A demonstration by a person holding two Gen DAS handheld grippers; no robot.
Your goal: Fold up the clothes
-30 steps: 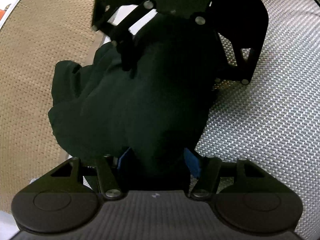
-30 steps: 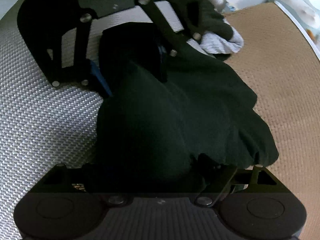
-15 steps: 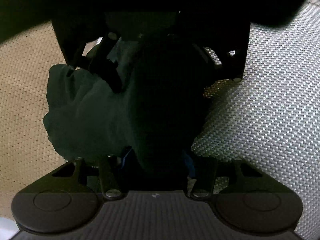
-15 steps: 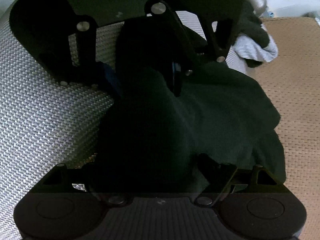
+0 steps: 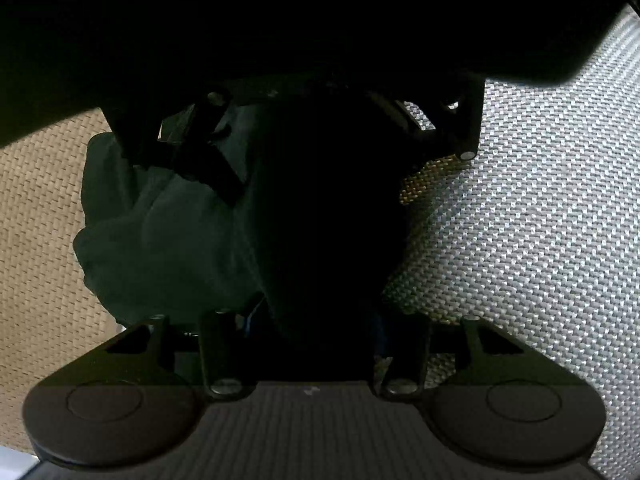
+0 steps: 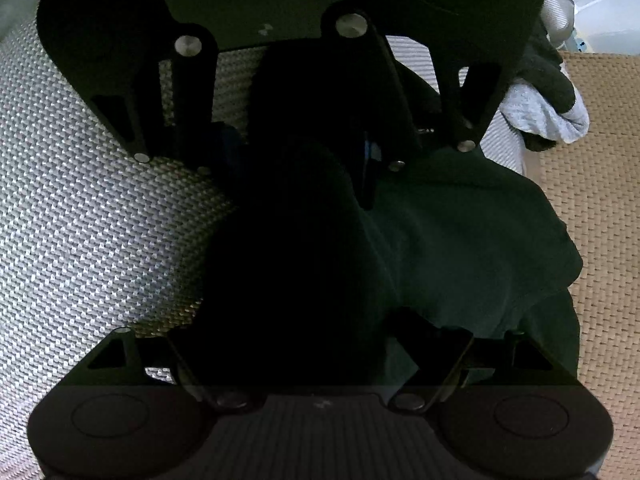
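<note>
A: Left wrist view: left gripper [image 5: 320, 320] clamped on the dark garment [image 5: 168, 240], bunched over the grey mat [image 5: 520, 240].

B: Right wrist view: right gripper [image 6: 296, 344] clamps that cloth too. Mid-fold, probably; next lay it flat.

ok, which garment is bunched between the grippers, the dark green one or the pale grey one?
The dark green garment, bunched across both mats. The pale grey one lies apart at the far edge, under another dark piece.

The dark garment [image 6: 460, 248] lies bunched across the seam where the grey woven mat [image 6: 80, 220] meets the tan woven mat [image 6: 600, 200]. Behind it, at the grey mat's far edge, lies a pile of other clothes [image 6: 548, 108].
</note>
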